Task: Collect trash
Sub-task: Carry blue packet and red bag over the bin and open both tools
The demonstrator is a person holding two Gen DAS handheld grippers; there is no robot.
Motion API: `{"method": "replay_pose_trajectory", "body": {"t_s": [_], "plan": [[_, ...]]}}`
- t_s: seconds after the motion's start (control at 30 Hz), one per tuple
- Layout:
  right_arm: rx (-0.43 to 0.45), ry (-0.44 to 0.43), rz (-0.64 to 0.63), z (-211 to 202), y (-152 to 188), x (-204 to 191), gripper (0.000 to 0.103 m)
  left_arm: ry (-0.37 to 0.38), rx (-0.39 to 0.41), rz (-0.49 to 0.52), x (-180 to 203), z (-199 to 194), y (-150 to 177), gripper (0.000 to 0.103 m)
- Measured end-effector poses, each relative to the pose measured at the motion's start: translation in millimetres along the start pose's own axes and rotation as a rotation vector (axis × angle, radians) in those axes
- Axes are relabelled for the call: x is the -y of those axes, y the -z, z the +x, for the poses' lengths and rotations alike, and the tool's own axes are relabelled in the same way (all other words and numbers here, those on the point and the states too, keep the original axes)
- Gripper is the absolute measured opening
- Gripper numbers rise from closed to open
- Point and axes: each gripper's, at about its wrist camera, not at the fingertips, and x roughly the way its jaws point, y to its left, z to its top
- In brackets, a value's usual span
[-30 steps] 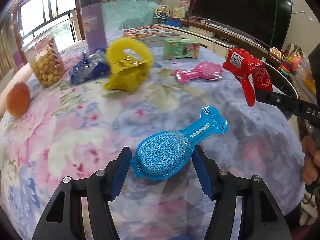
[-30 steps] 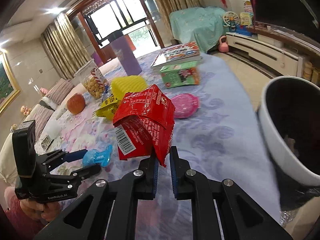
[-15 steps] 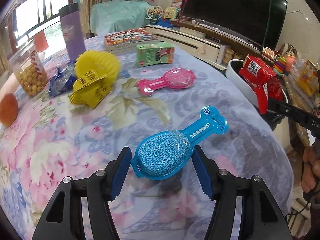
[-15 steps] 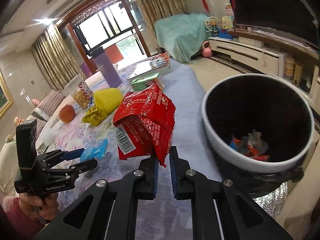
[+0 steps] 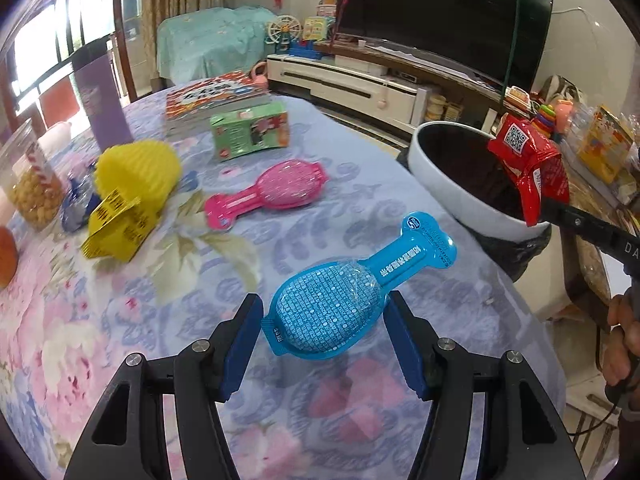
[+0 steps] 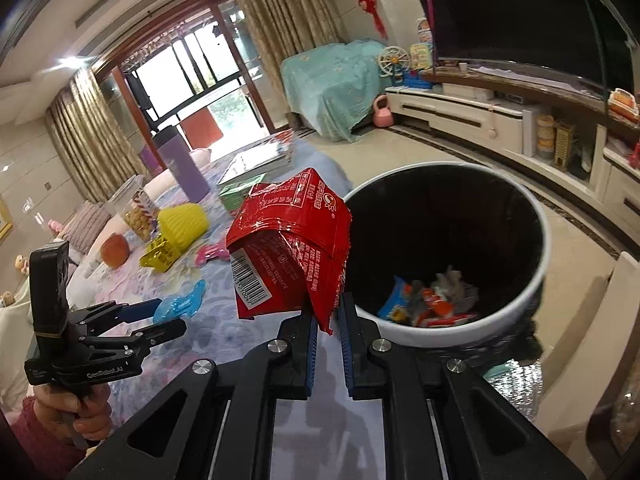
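Both grippers have swung toward the bin (image 6: 516, 320): the right gripper (image 6: 328, 326), clamped on the red bag (image 6: 292, 248), now reaches its rim, ready to drop; the left gripper (image 5: 324, 340) grips the blue packet (image 5: 332, 316) nearby.

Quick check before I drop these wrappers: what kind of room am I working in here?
Most likely a home living room. A large television sits on a low white media cabinet, a sofa under a teal cover stands by curtained glass doors, and the table wears a floral cloth.
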Motion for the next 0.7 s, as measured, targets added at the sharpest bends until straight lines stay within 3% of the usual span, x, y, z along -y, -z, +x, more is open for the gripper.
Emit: {"method": "replay_pose_trajectory", "body": {"t_s": [0.7], "plan": [[0.006,0.08,0.045,-13.1,-6.8,49.5,0.01,0.048,0.003,0.094,57.4,26.0,-43.6,0.061]]}}
